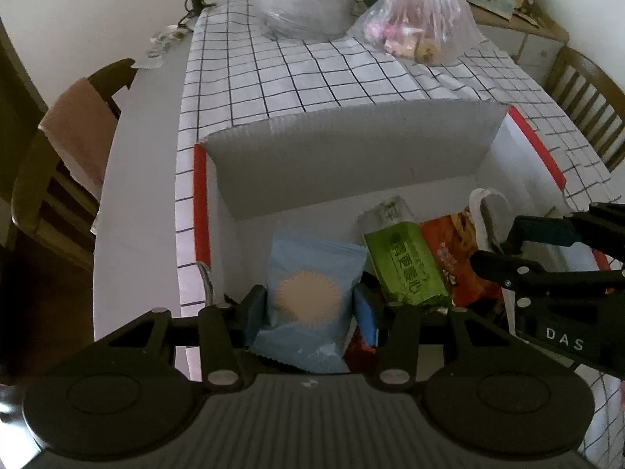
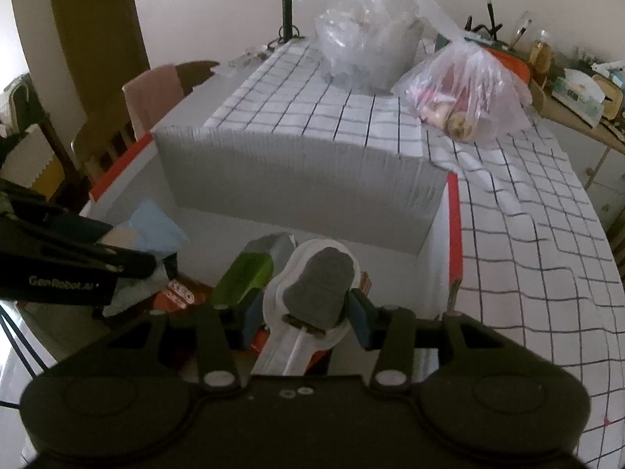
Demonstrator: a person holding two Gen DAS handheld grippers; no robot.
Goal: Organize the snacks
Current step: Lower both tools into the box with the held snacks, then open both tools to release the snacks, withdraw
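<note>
My left gripper (image 1: pixel 310 305) is shut on a light blue snack packet (image 1: pixel 308 293) with a beige round print, held over the near left of the white box with red rims (image 1: pixel 201 203). My right gripper (image 2: pixel 304 310) is shut on a white packet holding a dark grey cookie (image 2: pixel 316 289), over the box's right side (image 2: pixel 453 226). In the box lie a green packet (image 1: pixel 406 265) and an orange-red packet (image 1: pixel 457 258). The right gripper also shows in the left wrist view (image 1: pixel 504 250), the left one in the right wrist view (image 2: pixel 129 262).
The box stands on a checked tablecloth (image 1: pixel 312 74). Behind it lie a clear plastic bag of snacks (image 1: pixel 418 31) and a second, crumpled clear bag (image 1: pixel 300 0). Wooden chairs stand at left (image 1: pixel 58 164) and right (image 1: pixel 586 93). A lamp stem (image 2: pixel 289 4) rises at the back.
</note>
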